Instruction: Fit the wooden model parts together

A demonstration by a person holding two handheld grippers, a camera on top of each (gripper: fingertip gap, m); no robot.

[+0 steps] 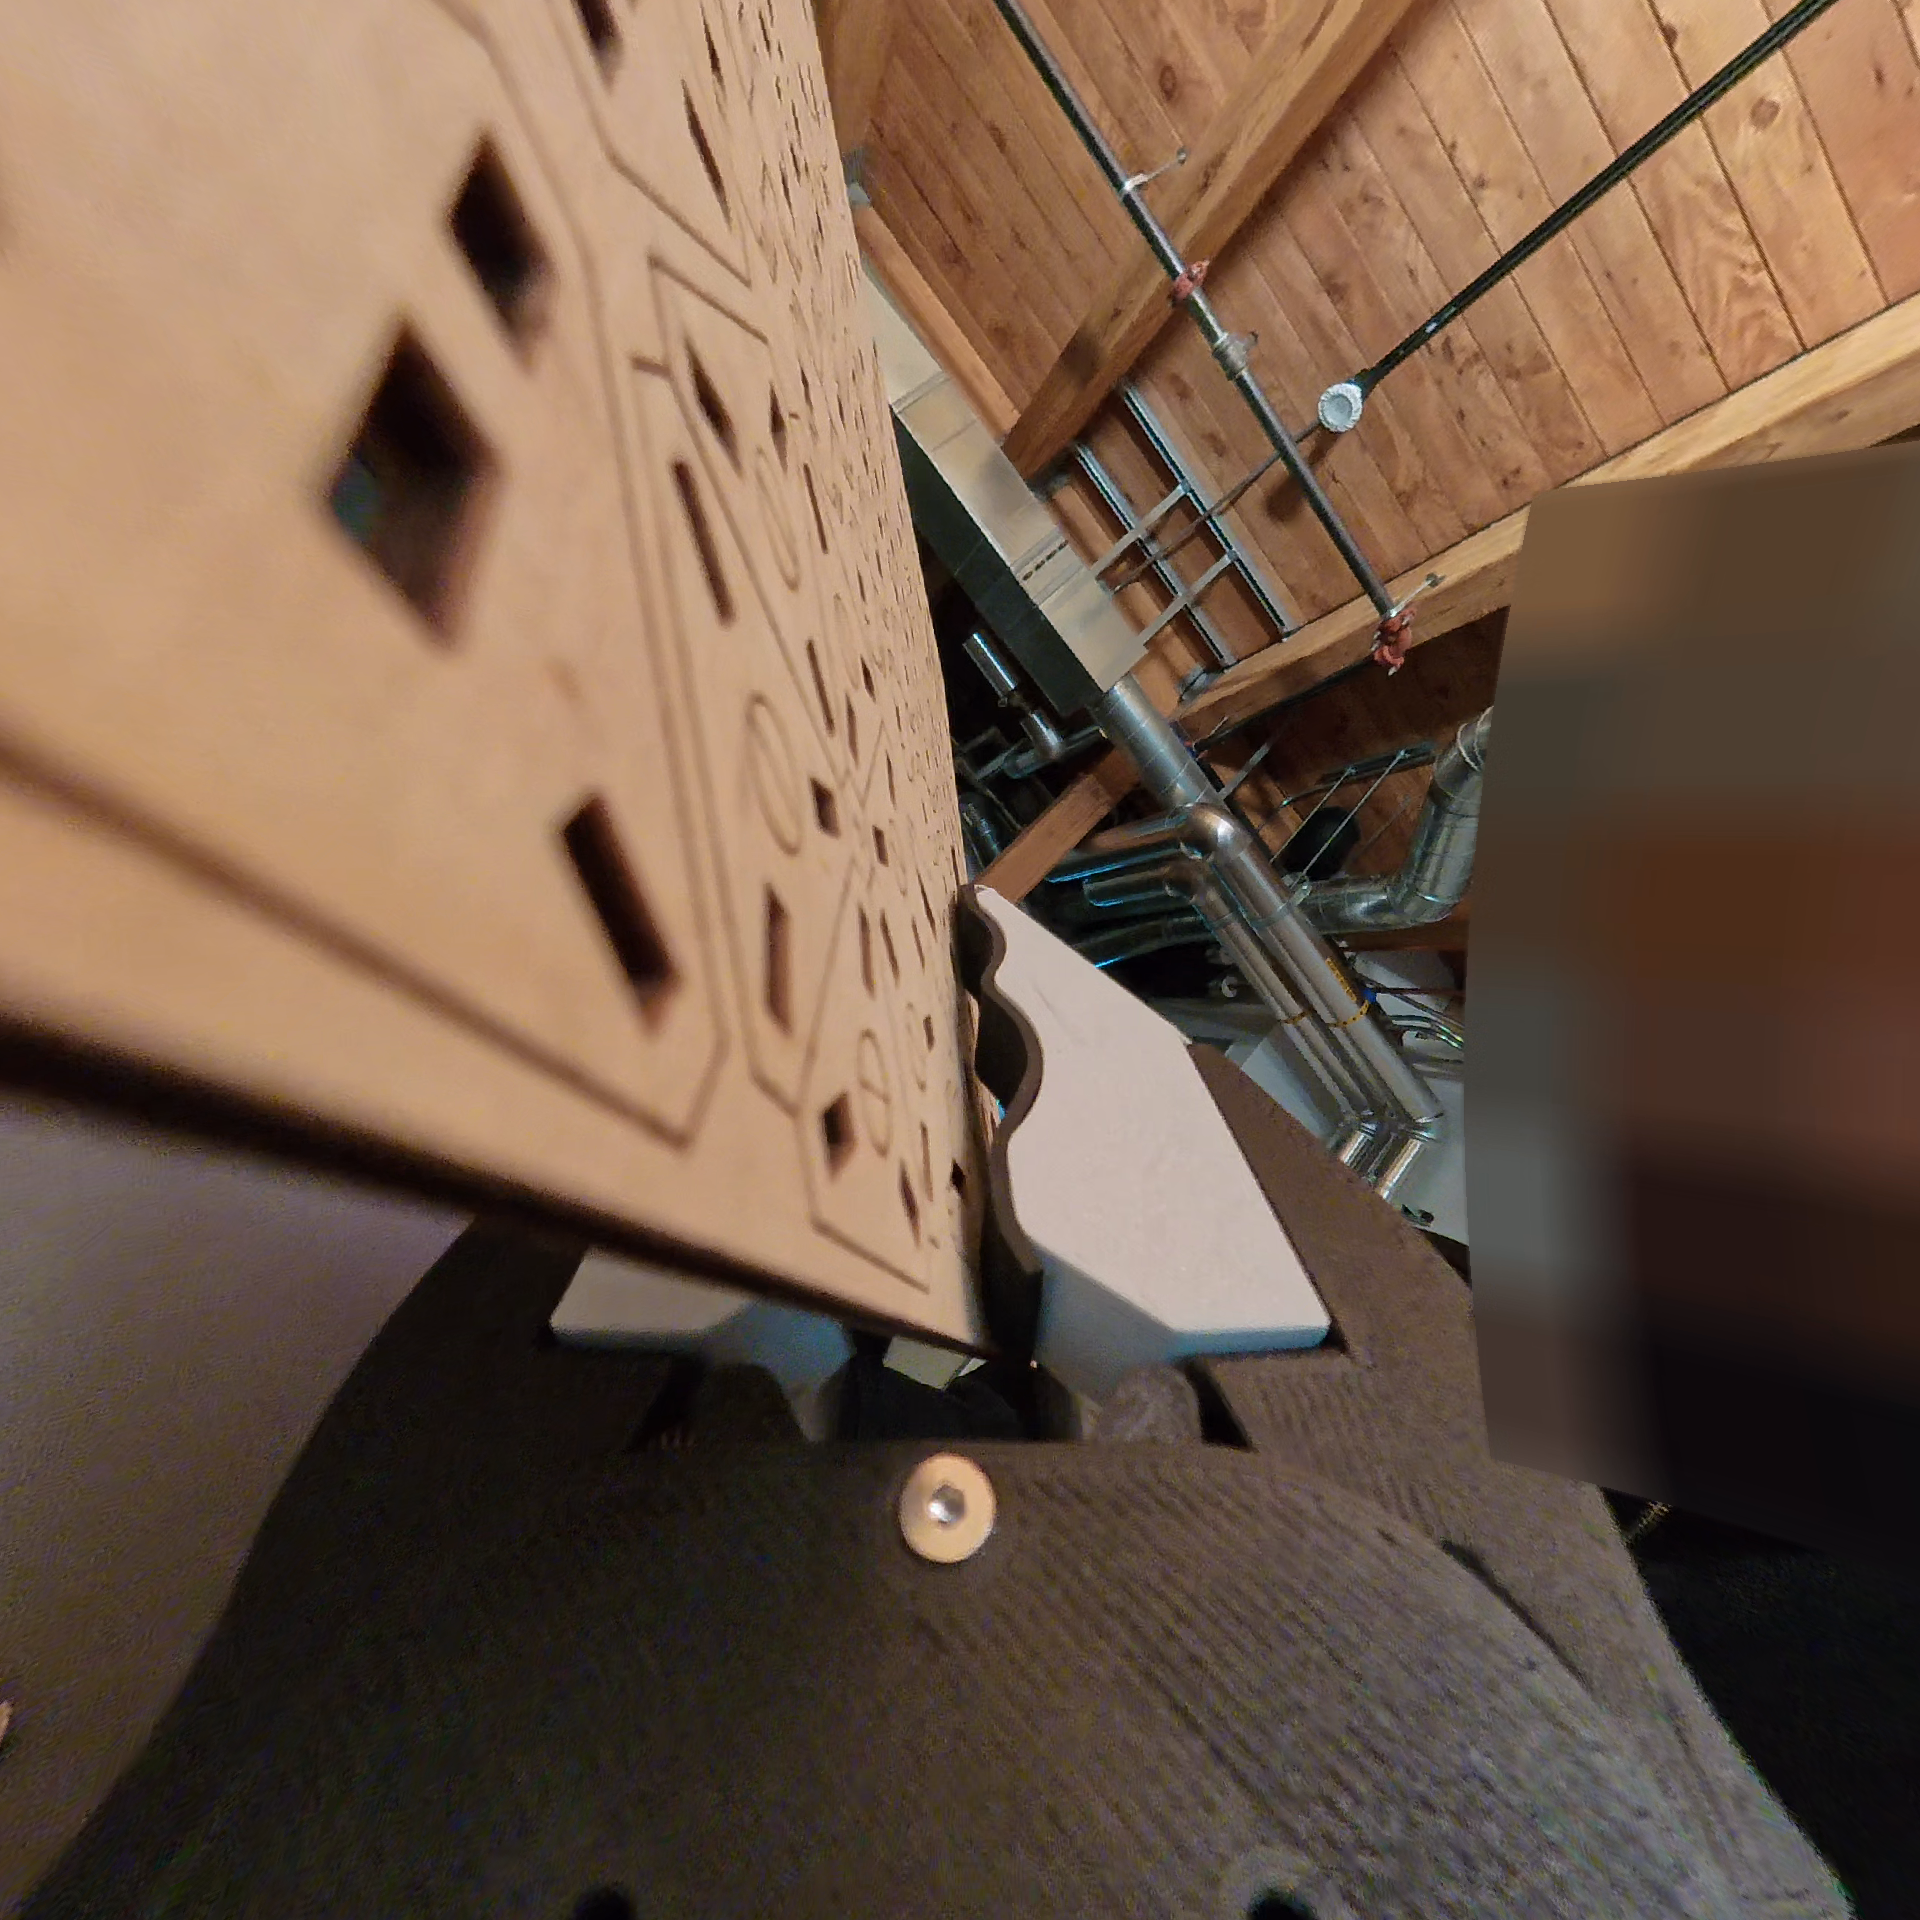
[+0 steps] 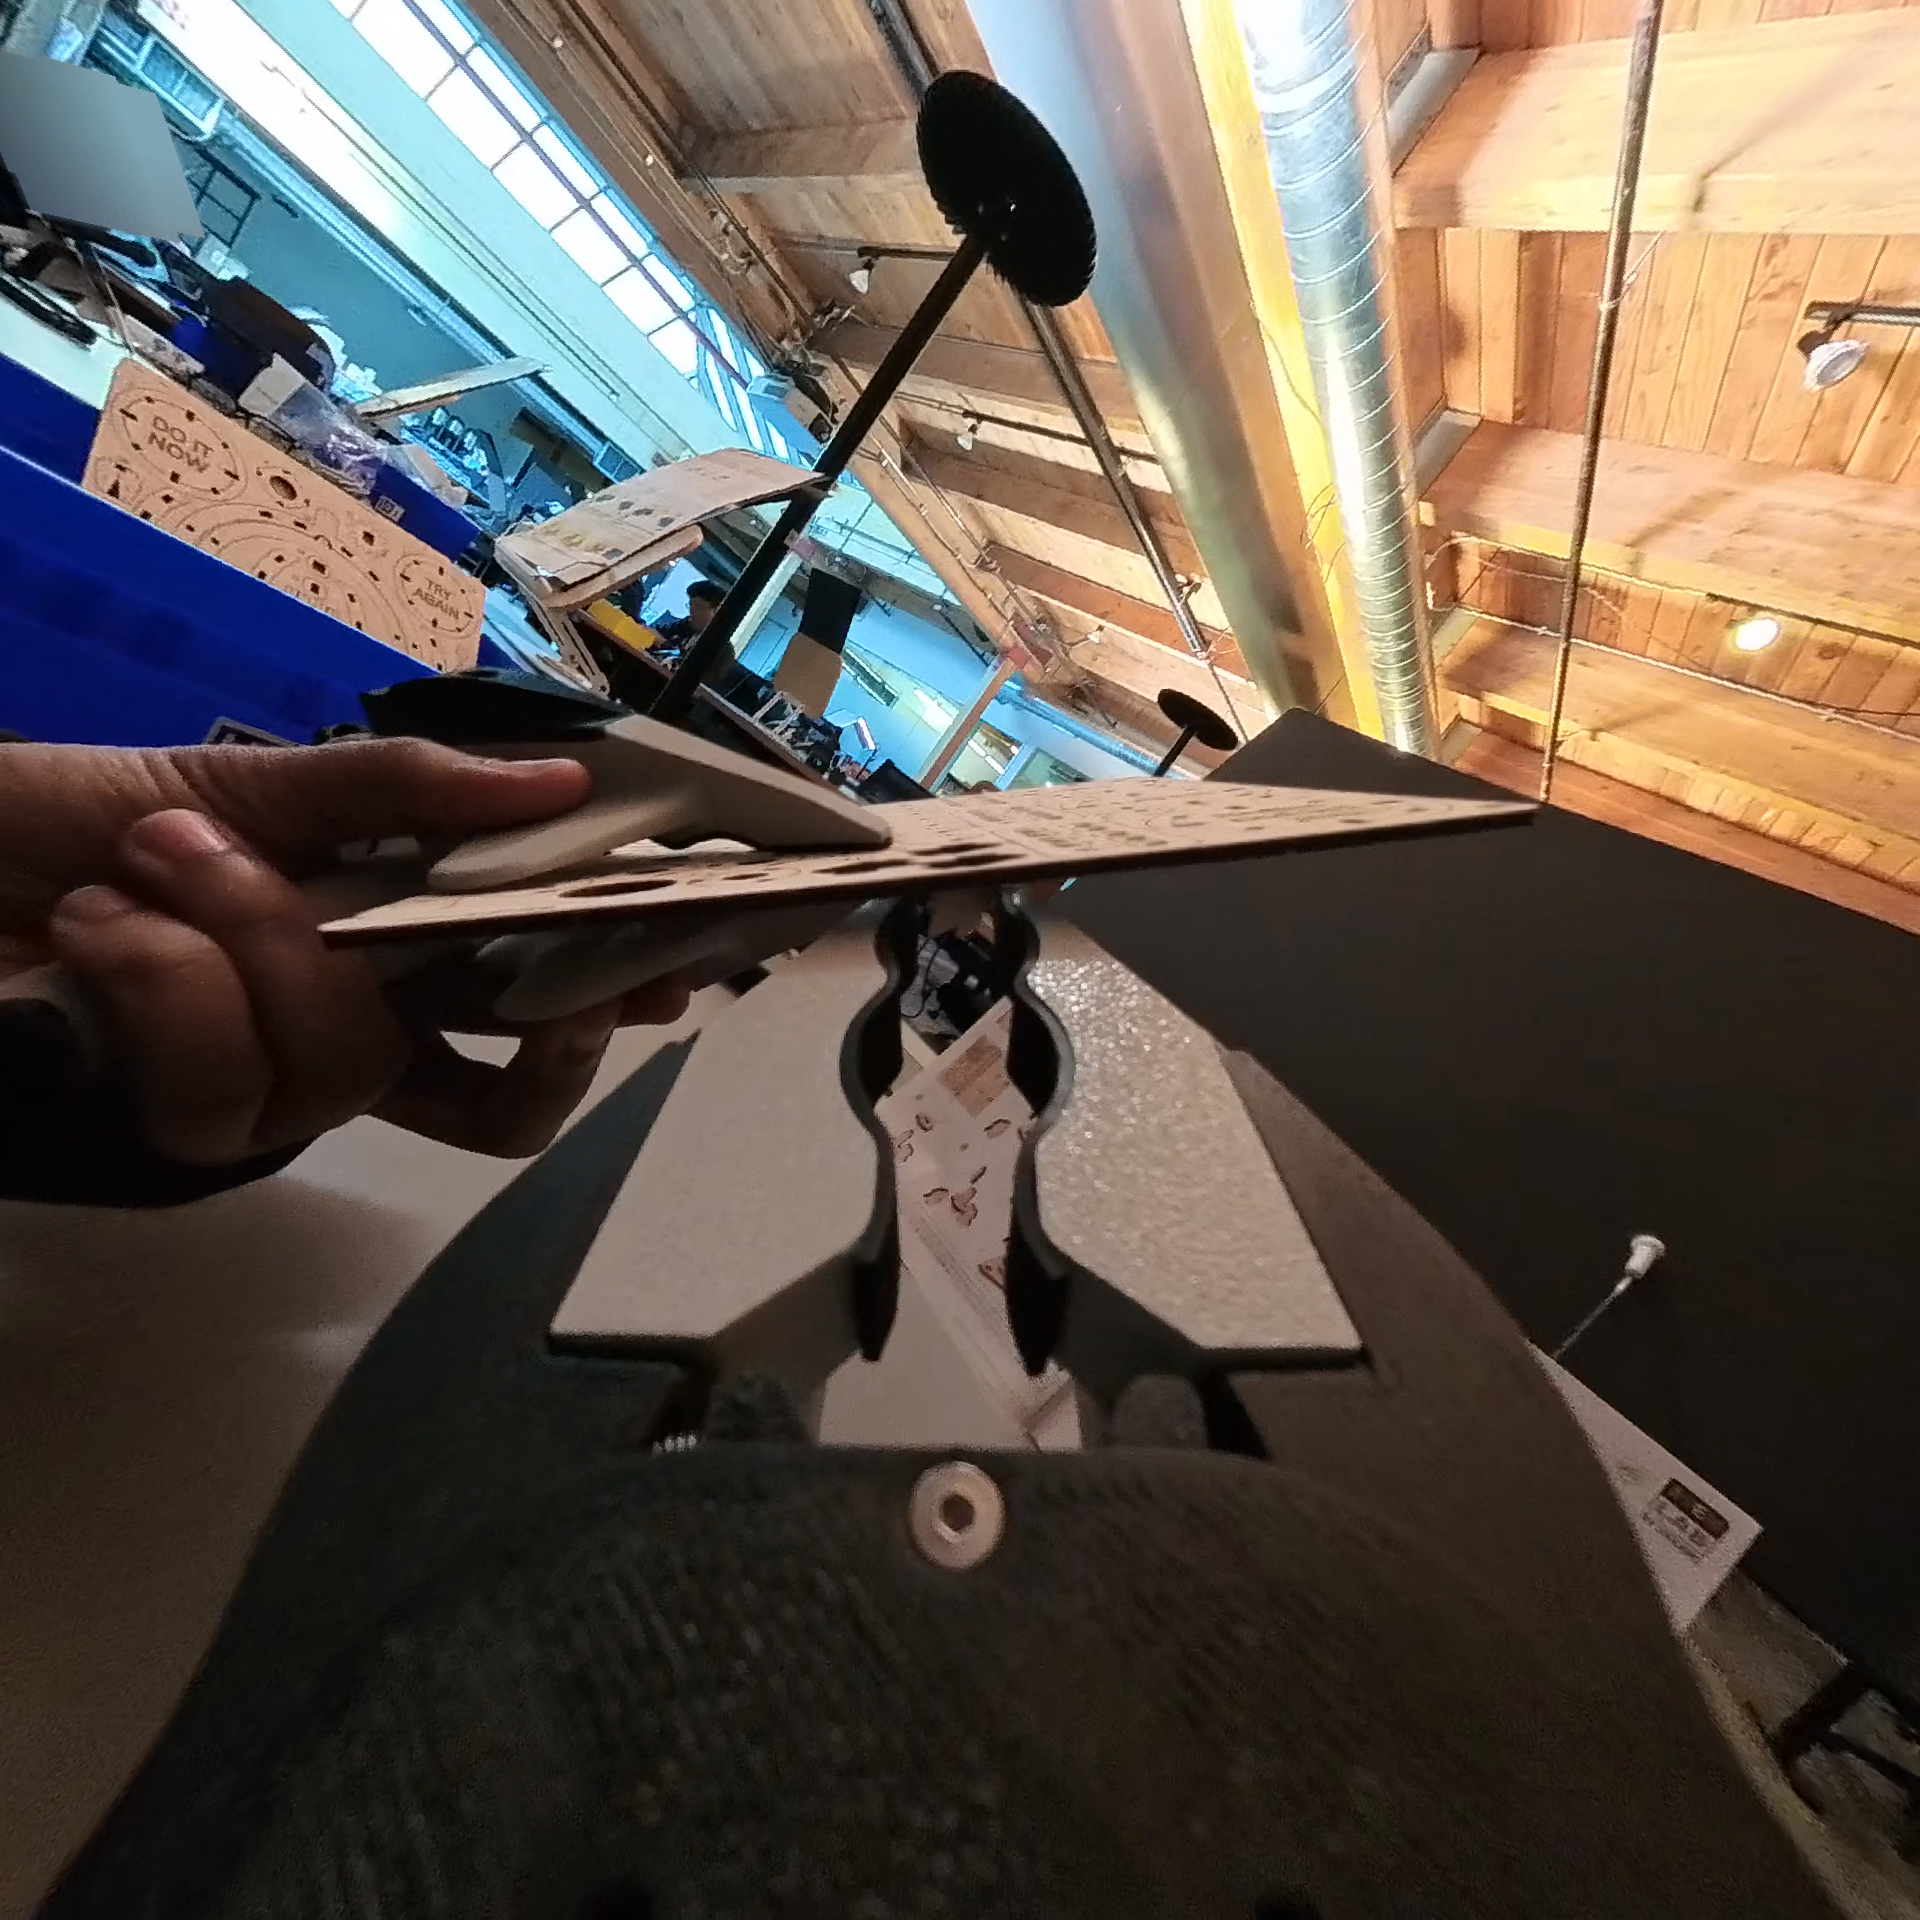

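Observation:
My left gripper [image 1: 961, 935] is shut on a thin laser-cut wooden board [image 1: 416, 727] full of cut-out holes; one pale finger [image 1: 1101, 1122] presses its edge and the other is hidden behind it. In the right wrist view the left gripper [image 2: 790, 883] clamps the board [image 2: 1143, 842] at its left end, with a person's hand [image 2: 208, 935] behind it. My right gripper [image 2: 954, 920] is just under the board's middle with its fingertips [image 2: 896, 935] at the underside and the jaws narrowly apart. A small pale bit sits between the tips; I cannot tell if the pads press it.
A black panel [image 2: 1455, 1039] stands to the right. A white printed sheet [image 2: 966, 1122] lies below my right fingers. A blue-covered table with another cut wooden board [image 2: 281, 520] is at the far left. A black stand with a disc [image 2: 1003, 187] rises behind. Metal pipes [image 1: 1247, 935] run overhead. Less than 4 cm separates the two grippers' tips.

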